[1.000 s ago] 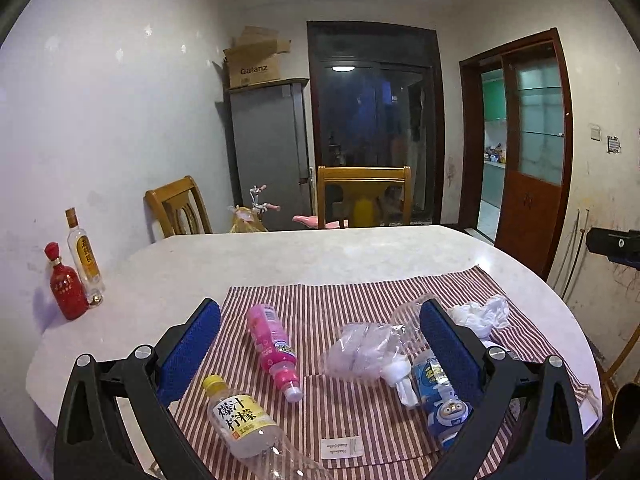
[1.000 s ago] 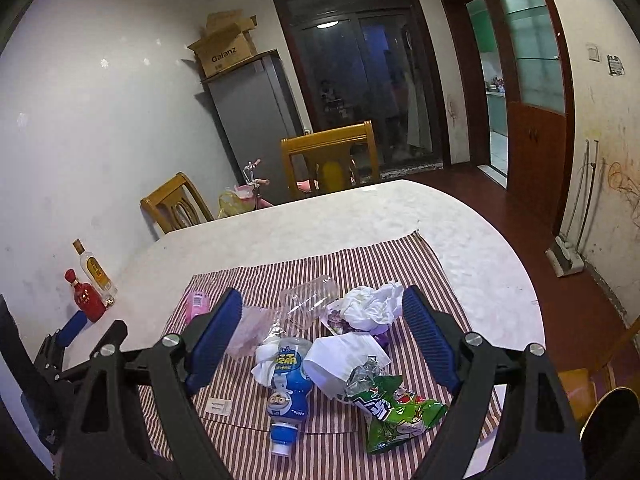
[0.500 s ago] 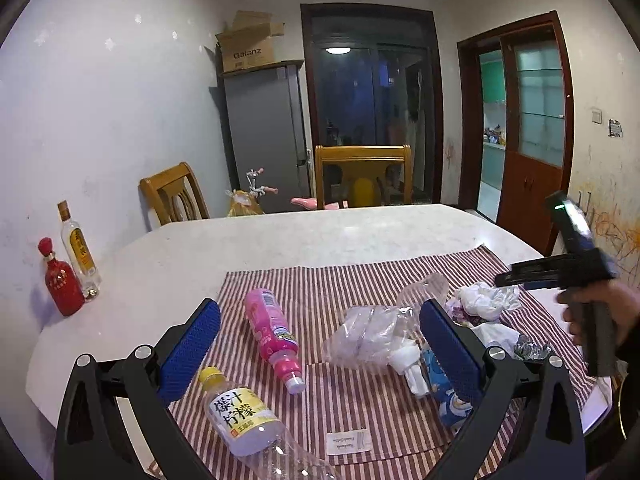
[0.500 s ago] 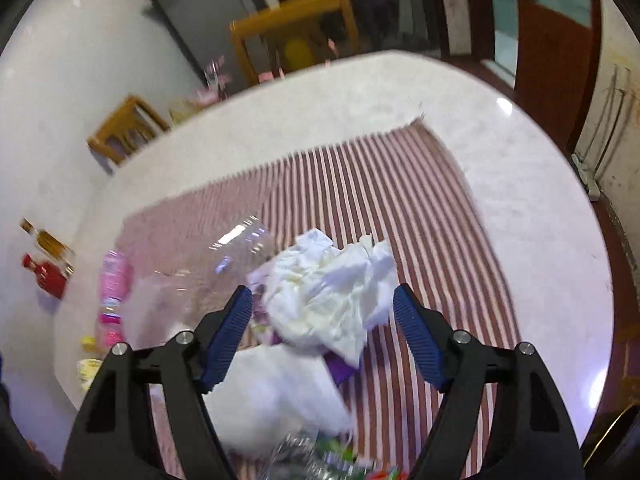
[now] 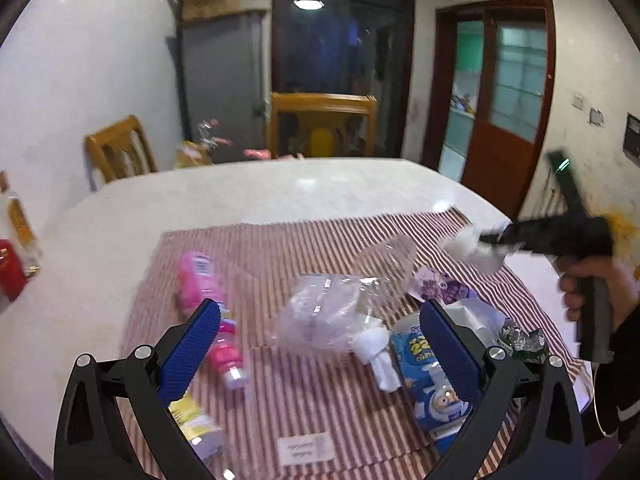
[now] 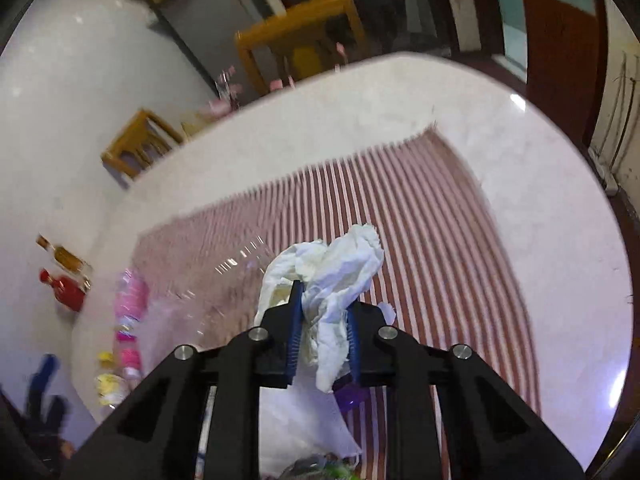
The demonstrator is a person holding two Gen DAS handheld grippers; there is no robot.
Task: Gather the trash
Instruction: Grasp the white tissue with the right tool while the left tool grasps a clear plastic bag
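My right gripper (image 6: 322, 322) is shut on a crumpled white tissue (image 6: 332, 268) and holds it above the striped mat (image 6: 440, 216). In the left wrist view it shows at the right (image 5: 492, 240) with the tissue (image 5: 464, 246) in it. My left gripper (image 5: 316, 344) is open and empty over the mat's near part. Between and around its fingers lie a pink bottle (image 5: 200, 280), a crumpled clear plastic bag (image 5: 324, 312), a blue bottle (image 5: 420, 364), a yellow-label bottle (image 5: 192, 420) and a purple wrapper (image 5: 440, 290).
Red and amber glass bottles (image 6: 64, 276) stand at the table's left edge. Wooden chairs (image 5: 322, 124) stand behind the round table (image 5: 280, 188). A green wrapper (image 5: 520, 340) lies near the mat's right edge. A small white label (image 5: 306, 446) lies on the mat in front.
My right gripper has shut on the white tissue and lifted it off the pile. My left gripper has dipped down and forward over the mat, still open.
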